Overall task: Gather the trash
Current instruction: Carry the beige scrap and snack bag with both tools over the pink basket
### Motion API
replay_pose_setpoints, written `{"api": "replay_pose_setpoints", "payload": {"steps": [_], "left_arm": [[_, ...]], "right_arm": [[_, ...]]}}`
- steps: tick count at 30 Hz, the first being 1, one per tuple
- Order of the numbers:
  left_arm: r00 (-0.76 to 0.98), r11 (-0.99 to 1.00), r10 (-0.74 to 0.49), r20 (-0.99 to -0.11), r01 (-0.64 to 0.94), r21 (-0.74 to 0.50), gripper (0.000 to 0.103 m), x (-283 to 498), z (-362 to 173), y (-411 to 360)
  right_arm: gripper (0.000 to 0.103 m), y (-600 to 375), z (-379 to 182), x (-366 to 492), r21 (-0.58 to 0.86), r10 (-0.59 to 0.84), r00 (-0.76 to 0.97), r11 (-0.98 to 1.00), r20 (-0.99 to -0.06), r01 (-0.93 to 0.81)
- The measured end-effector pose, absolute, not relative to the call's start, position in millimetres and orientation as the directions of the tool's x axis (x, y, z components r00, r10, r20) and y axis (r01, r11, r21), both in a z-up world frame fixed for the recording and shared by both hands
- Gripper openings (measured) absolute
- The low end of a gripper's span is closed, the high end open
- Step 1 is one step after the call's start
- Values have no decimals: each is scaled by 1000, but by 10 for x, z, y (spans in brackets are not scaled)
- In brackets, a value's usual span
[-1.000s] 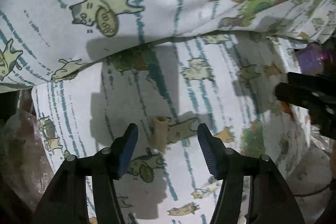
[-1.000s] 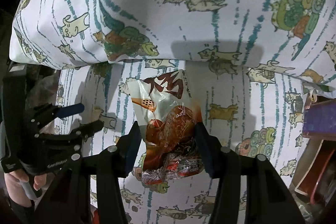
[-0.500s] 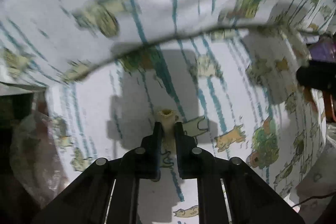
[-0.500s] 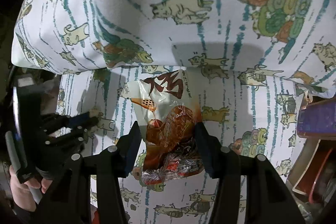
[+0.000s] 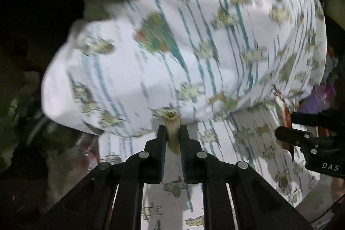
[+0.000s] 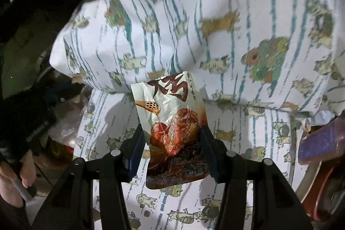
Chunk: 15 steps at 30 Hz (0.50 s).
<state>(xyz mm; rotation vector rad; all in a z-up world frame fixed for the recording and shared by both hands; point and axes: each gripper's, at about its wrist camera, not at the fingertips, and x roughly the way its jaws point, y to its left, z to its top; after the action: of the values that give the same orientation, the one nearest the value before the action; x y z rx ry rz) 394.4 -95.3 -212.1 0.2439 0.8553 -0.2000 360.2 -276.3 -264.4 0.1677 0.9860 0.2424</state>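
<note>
You're clamping the small beige tube [image 5: 172,130] tight in the left gripper [image 5: 172,139] at frame center, while the right gripper [image 6: 171,143], half open, is pinching the snack wrapper [image 6: 172,122] by its edges w/ pads mid-frame, so a jerk could be slipping it out.

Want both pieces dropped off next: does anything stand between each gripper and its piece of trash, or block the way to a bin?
Nothing does: the left gripper clamps the tube, the right gripper the wrapper. No bin shows, so that way cannot be judged.

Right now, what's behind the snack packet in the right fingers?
Behind the snack packet: cat-print sheet and the lower edge of the matching pillow. Whatever lies directly behind the packet is hidden.
</note>
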Motion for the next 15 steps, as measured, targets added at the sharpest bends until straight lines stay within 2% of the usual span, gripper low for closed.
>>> {"api": "replay_pose_setpoints", "payload": {"steps": [6,9,15], "left_arm": [[714,965,-67,-697,225,137,13,3382,-1600,-822],[762,972,-48,-646,183,145,13,2949,-1405,-724],[782,992,-68,-620,121,45,13,2251,-1285,-406]], "right_arm": [[50,-2595,-2248,3472,198,239,626,971,-742,-135],[50,-2489,-2068,3291,241,290,621,957,-729,-164],[50,-2389,-1682,2586,284,347,644,937,-682,-204]]}}
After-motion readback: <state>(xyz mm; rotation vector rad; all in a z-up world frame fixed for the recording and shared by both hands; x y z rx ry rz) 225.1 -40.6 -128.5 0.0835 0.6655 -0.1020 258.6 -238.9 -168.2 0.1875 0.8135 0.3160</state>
